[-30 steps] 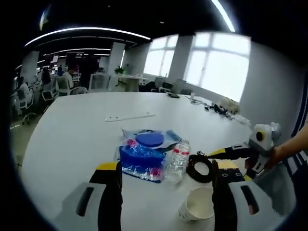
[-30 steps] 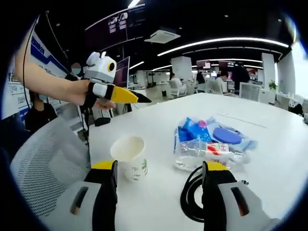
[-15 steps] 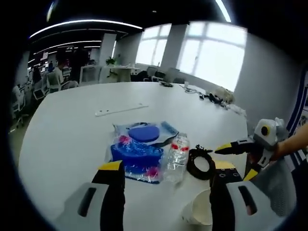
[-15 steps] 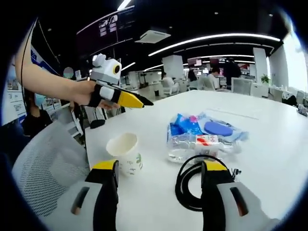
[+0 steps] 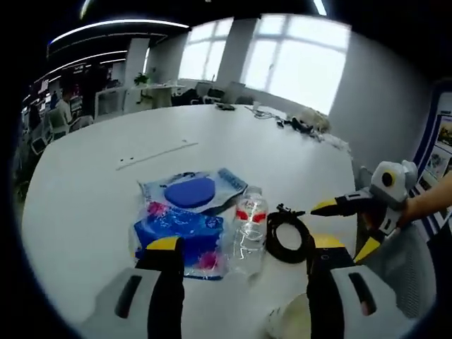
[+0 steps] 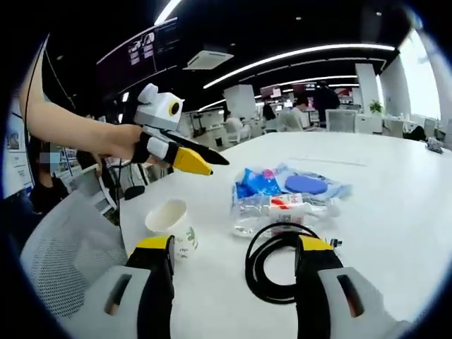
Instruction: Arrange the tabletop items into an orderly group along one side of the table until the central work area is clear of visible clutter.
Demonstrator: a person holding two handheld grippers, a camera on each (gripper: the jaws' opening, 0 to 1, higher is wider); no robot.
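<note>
Fingers [image 5: 167, 282] of left gripper [image 5: 241, 256] spread; paper cup [image 5: 291, 323] half hidden.

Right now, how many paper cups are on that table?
1. The paper cup stands upright near the table's edge, left of the coiled black cable and apart from it. No others are visible, though the blue packets could hide something behind them.

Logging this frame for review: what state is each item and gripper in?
paper cup: upright, open top, beside the left gripper.
water bottle: lying on its side, cap on.
black cable: coiled, flat on the table.
blue packets: lying flat, sealed.
left gripper: open, holding nothing.
right gripper: open, over the cable.
</note>
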